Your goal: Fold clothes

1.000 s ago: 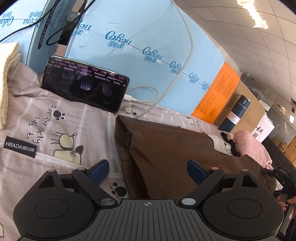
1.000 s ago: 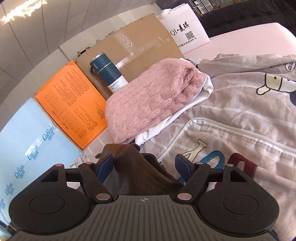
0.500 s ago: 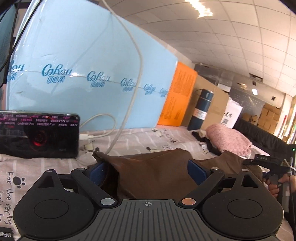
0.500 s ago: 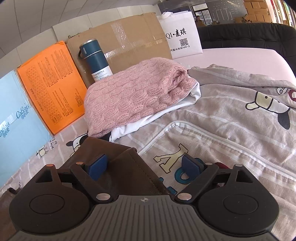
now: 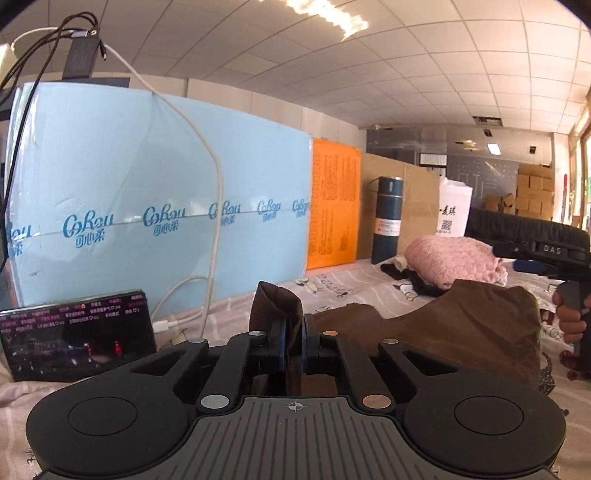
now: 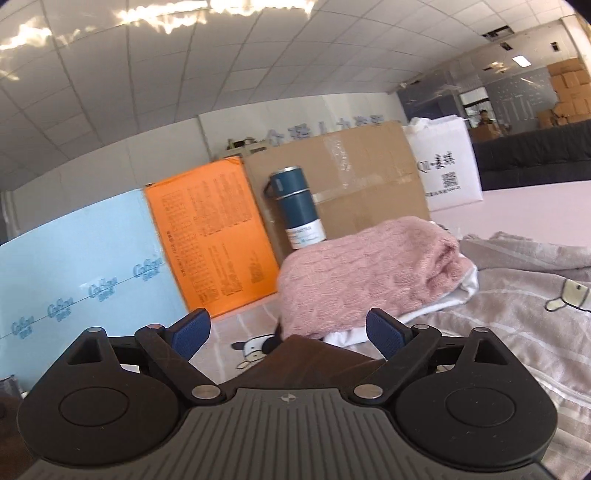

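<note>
- White tiled ceiling (image 5: pixel 424 74) overhead, with a bright light strip (image 5: pixel 328 18).
- Orange panel (image 5: pixel 334 206) between the blue foam board (image 5: pixel 166 206) and cardboard sheet (image 6: pixel 354 177).
- Stacked cartons (image 5: pixel 535 188) far behind the black sofa (image 5: pixel 517 229).

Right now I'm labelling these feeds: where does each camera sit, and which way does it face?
Left wrist: on the left hand-held gripper, shut on the brown garment; faces the blue board; the person's other hand shows.
Right wrist: on the right hand-held gripper, jaws opening over brown cloth; faces the cardboard box.
Shared: pink sweater, blue bottle.
</note>
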A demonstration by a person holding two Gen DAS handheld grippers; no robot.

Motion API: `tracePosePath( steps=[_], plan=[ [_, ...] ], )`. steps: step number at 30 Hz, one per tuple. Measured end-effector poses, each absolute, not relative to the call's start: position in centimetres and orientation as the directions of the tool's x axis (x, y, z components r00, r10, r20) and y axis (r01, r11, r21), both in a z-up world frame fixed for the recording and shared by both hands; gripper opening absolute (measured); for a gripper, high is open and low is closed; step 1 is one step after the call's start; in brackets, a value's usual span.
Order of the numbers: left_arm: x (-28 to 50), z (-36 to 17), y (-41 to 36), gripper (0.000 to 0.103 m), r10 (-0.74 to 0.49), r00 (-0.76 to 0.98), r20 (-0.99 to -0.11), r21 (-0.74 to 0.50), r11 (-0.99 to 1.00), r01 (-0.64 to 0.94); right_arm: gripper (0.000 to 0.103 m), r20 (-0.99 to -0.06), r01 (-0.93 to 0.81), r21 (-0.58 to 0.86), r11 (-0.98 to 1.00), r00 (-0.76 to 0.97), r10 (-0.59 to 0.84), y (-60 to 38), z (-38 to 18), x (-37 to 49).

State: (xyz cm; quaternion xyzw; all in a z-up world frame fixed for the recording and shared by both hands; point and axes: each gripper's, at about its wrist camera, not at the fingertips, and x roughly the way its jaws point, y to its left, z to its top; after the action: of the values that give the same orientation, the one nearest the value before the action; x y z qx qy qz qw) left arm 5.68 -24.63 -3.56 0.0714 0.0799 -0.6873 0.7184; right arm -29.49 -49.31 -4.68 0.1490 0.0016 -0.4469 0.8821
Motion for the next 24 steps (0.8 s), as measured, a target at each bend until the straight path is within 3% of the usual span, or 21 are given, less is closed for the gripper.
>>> tracePosePath(
  steps=[4, 8, 15, 18, 19, 21, 22, 23, 24],
  plan=[
    [3.3, -3.1, -22.4, 0.006, -0.984, -0.029, -0.177, 0.05, -0.039, 0.998, 0.097, -0.11, 0.526, -0.051, 0.849, 0.842, -0.528, -47.6, -3.5, -25.6],
    [1.4, -3.7, -21.7, 0.006, -0.98, -0.076, -0.184, 0.117, -0.098, 0.988, 0.097, -0.231, 0.305, -0.313, 0.899, 0.894, -0.383, -47.0, -3.6, -20.0],
    [0.9, -4.0, -21.6, 0.006, -0.956, -0.168, -0.238, 0.15, -0.208, 0.967, 0.097, -0.398, -0.027, -0.529, 0.848, 0.891, -0.22, -46.2, -5.8, -12.3],
    [1.1, -4.2, -21.8, 0.007, -0.953, -0.165, -0.252, 0.151, -0.207, 0.967, 0.094, -0.441, -0.106, -0.533, 0.84, 0.881, -0.169, -45.8, -6.5, -10.6],
    [1.2, -4.2, -21.9, 0.007, -0.954, -0.159, -0.254, 0.148, -0.2, 0.969, 0.087, -0.445, -0.112, -0.514, 0.851, 0.882, -0.153, -45.8, -6.4, -10.4],
    [1.4, -4.3, -21.9, 0.007, -0.957, -0.144, -0.253, 0.14, -0.183, 0.973, 0.048, -0.461, -0.12, -0.46, 0.88, 0.879, -0.122, -45.9, -6.3, -10.5],
    [1.4, -4.2, -21.9, 0.007, -0.958, -0.141, -0.25, 0.139, -0.18, 0.974, 0.039, -0.469, -0.102, -0.442, 0.891, 0.873, -0.133, -45.8, -6.3, -10.4],
    [1.4, -4.2, -21.8, 0.007, -0.959, -0.142, -0.246, 0.141, -0.18, 0.974, 0.022, -0.475, -0.079, -0.43, 0.9, 0.867, -0.151, -45.8, -6.2, -10.5],
    [1.3, -4.1, -21.8, 0.007, -0.96, -0.142, -0.242, 0.142, -0.18, 0.973, 0.017, -0.472, -0.06, -0.411, 0.909, 0.868, -0.156, -45.8, -5.9, -11.0]
  ],
)
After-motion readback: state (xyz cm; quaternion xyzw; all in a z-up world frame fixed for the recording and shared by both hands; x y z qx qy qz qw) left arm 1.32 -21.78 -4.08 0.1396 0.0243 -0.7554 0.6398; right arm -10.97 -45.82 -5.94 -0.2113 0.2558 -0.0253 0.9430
